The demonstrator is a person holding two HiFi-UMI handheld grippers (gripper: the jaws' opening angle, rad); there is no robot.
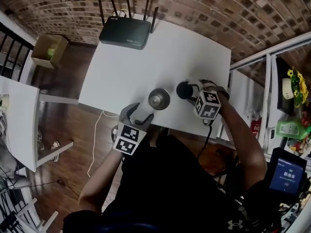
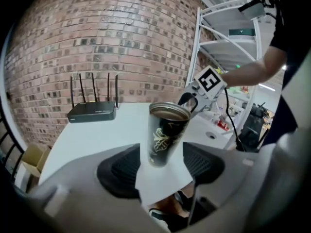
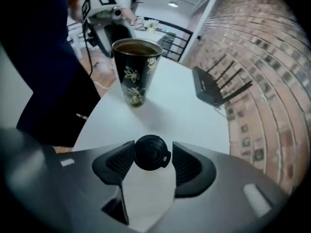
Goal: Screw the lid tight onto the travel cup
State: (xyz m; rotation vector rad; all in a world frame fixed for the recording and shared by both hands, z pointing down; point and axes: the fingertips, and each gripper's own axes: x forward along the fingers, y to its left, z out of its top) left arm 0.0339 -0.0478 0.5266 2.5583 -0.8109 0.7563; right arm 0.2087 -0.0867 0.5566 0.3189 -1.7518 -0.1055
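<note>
A black travel cup (image 1: 159, 99) with a pale flower print stands upright and lidless near the front edge of the white table (image 1: 146, 57). In the left gripper view the cup (image 2: 165, 135) rises between the pads of my left gripper (image 2: 163, 165), with a gap on each side, so the jaws are open. The round black lid (image 1: 184, 90) lies on the table to the cup's right. In the right gripper view the lid (image 3: 151, 153) sits between the pads of my right gripper (image 3: 153, 155), unsqueezed, with the cup (image 3: 136, 72) beyond it.
A black router (image 1: 125, 33) with several antennas sits at the table's far edge. A cardboard box (image 1: 48, 50) stands on the wooden floor at the left, near a second white table (image 1: 14, 120). White shelving (image 1: 291, 91) stands at the right, and a brick wall runs behind.
</note>
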